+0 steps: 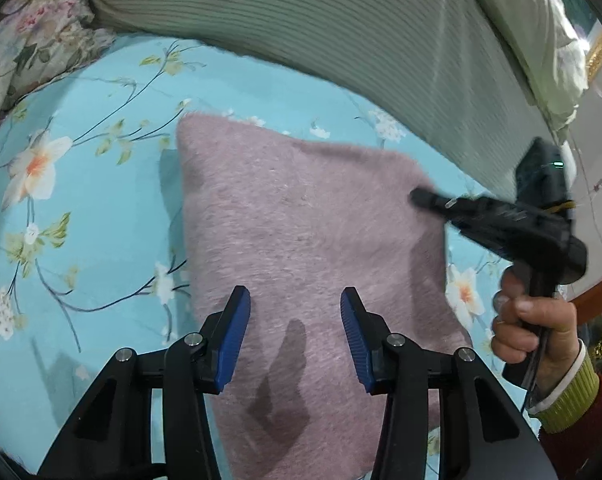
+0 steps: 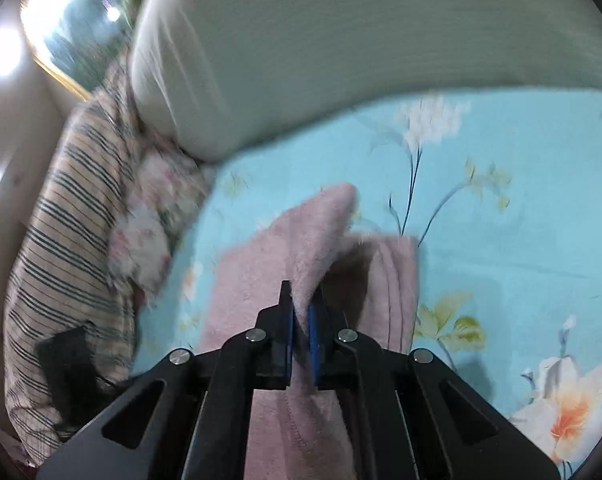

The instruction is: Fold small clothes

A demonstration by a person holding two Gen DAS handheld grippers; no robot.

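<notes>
While its blue-padded fingers stand spread apart with nothing between them, the left gripper (image 1: 295, 336) hovers over the pink fuzzy garment (image 1: 301, 240), which lies on the blue floral bed sheet (image 1: 101, 208). At the garment's right edge the right gripper (image 2: 300, 334) has its fingers pinched tight on a raised fold of the pink fabric, lifting it off the bed; the person's right hand (image 1: 529, 328) holds its handle. Beyond the garment lies a grey-green ribbed quilt (image 1: 321, 28), with a striped pillow (image 2: 69, 240) farther off.
</notes>
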